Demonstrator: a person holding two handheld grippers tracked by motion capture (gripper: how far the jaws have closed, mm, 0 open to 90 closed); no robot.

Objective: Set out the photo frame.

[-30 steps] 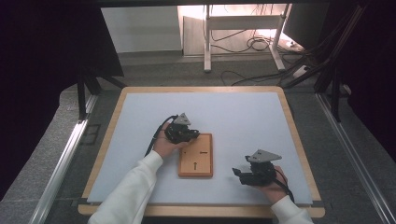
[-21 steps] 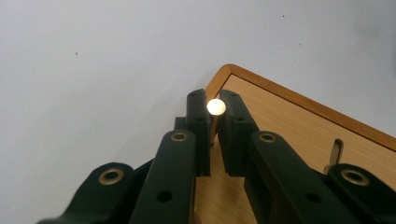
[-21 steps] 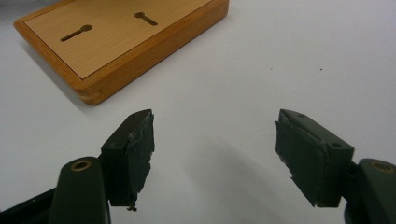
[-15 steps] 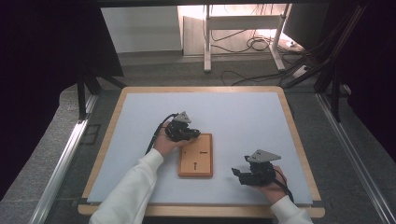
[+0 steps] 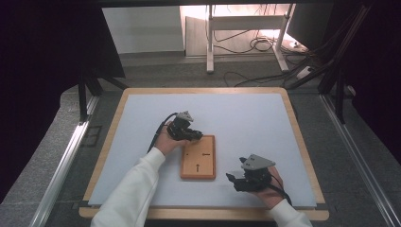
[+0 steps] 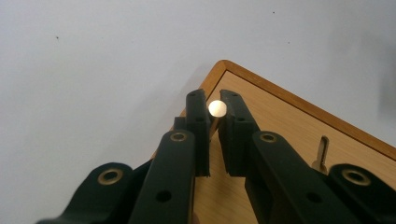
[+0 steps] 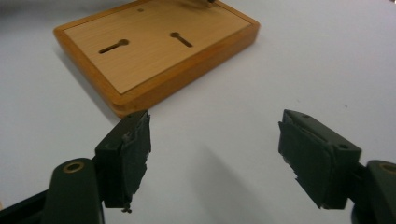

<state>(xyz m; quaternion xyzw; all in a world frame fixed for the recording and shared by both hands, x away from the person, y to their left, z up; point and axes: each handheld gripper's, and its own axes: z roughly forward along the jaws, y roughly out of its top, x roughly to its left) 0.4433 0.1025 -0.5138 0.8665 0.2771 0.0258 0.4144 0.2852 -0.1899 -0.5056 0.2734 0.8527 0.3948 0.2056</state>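
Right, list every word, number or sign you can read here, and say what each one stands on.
None: no word, number, brand or label is readable in any view.
The wooden board carries only two dark keyhole-shaped slots, no writing.
The left gripper, the right gripper and the table show no markings.

The board point(image 5: 198, 157) lies on my desk point(image 5: 246, 118), nearer the near edge than the far one, about midway between the side edges. My left claw point(image 5: 196, 135) sits over the board's far left corner, closed on a small peg point(image 6: 217, 108) there. My right claw point(image 5: 230, 178) hovers just right of the board's near right corner, toward the desk's near edge.
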